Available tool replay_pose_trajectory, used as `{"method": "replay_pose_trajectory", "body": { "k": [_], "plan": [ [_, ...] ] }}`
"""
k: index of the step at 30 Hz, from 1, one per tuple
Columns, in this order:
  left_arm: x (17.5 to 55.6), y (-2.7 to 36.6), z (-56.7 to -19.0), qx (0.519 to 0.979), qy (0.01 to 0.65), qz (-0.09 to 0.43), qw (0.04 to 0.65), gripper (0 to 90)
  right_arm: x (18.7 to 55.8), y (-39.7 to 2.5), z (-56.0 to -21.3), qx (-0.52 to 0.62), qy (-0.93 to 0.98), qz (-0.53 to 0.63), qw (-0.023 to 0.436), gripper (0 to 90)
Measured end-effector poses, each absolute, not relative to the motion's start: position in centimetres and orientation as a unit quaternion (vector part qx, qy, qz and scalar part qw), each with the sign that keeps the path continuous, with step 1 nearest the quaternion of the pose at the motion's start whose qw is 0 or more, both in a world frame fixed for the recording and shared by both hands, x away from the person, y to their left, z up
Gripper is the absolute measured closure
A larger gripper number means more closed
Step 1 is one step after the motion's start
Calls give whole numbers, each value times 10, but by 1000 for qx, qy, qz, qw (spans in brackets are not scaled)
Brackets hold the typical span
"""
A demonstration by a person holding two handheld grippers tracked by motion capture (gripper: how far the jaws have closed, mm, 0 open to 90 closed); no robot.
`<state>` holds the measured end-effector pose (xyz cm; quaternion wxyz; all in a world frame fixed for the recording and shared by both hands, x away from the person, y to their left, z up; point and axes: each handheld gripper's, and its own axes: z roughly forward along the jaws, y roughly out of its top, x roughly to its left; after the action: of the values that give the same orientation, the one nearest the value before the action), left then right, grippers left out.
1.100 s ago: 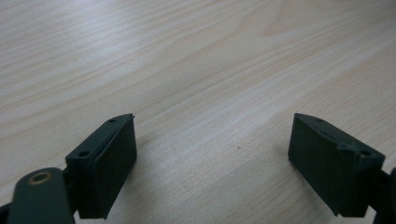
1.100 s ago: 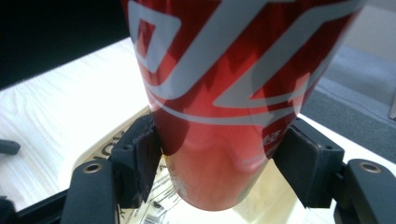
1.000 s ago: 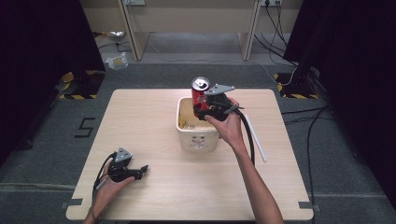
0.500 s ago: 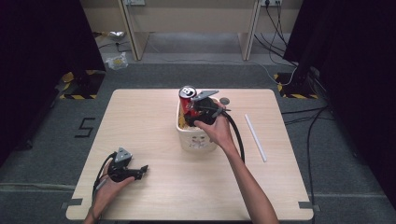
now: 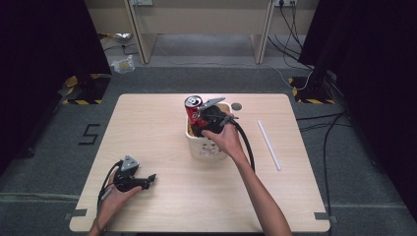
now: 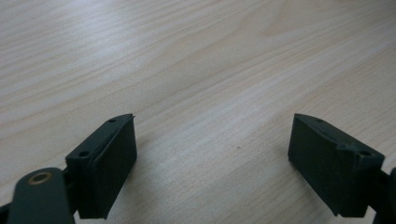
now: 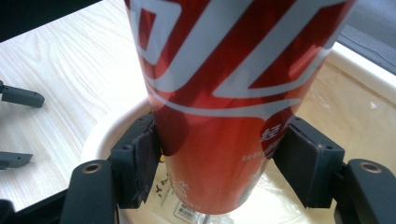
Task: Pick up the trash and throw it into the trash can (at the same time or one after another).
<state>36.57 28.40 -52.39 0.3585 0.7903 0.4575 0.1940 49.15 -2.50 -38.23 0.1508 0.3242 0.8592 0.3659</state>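
Now we are pinching the red can [image 7: 224, 93] low on its slick, dentable wall with the right gripper [image 7: 219, 172], upright over the white tub [image 5: 209, 147] at centre frame, while the left gripper [image 6: 212, 158] is resting spread on the tabletop [image 5: 162, 132].

Left gripper [image 5: 147, 180] low at the table's [image 5: 147, 118] near-left corner, jaws spread wide, hand [image 5: 114, 196] behind it. Right gripper [image 5: 196, 119] over the table's middle, arm outstretched, jaws clamped on a red can [image 7: 224, 93].
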Motion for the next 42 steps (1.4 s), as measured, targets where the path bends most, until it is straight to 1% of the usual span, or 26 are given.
{"method": "replay_pose_trajectory", "body": {
  "k": [7,13,15,19,21,42],
  "plan": [
    [366,284,-524,790,458,194,359,146,493,-24,-385,321,862,365,143,332],
    [366,284,-524,790,458,194,358,145,493,-24,-385,326,858,370,141,289],
    [366,284,-524,790,458,194,358,145,492,-25,-383,324,857,372,148,262],
    [366,284,-524,790,458,194,358,145,489,-28,-378,326,850,385,151,245],
    [366,284,-524,790,458,194,358,145,485,-33,-371,327,842,397,164,225],
    [366,284,-524,790,458,194,358,145,476,-84,-344,355,800,437,207,212]
  ]
}}
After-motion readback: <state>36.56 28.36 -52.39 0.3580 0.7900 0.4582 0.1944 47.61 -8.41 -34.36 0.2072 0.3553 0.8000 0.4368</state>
